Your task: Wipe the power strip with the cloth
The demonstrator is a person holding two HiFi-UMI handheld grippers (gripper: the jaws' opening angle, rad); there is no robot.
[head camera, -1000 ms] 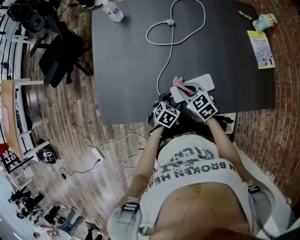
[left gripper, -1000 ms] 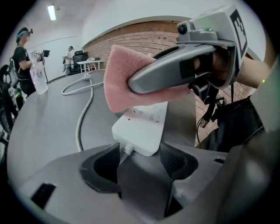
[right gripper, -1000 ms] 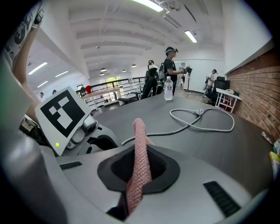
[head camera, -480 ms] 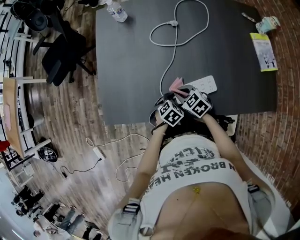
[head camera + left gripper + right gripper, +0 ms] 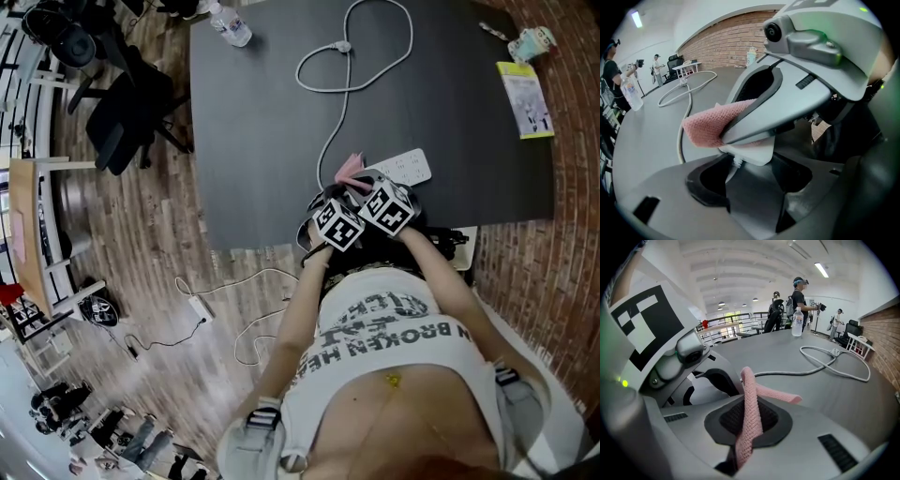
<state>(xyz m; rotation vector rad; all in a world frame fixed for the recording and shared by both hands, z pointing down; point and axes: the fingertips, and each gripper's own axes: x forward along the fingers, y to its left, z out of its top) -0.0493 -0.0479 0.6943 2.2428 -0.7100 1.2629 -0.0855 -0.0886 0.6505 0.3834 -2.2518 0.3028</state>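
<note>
Tongs meeting at the near edge of the black table (image 5: 262,141): my right gripper (image 5: 749,425) is clamping the pink knitted cloth (image 5: 710,126), which is hanging limp just above the white power strip (image 5: 408,170), while my left gripper (image 5: 750,173) is, as far as I can judge, pinching its cord end. I am expecting the light, rigid, slick strip to skate unless I am holding it by its edges

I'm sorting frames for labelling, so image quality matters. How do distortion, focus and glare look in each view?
Head view: heavy fisheye bows the table edges; the light is even and detail sharp. Left gripper view: dark rounded corners; the pink cloth is crisp, the near foreground soft. Right gripper view: the ceiling light is blown out white, and the roof lines curve with the lens.
</note>
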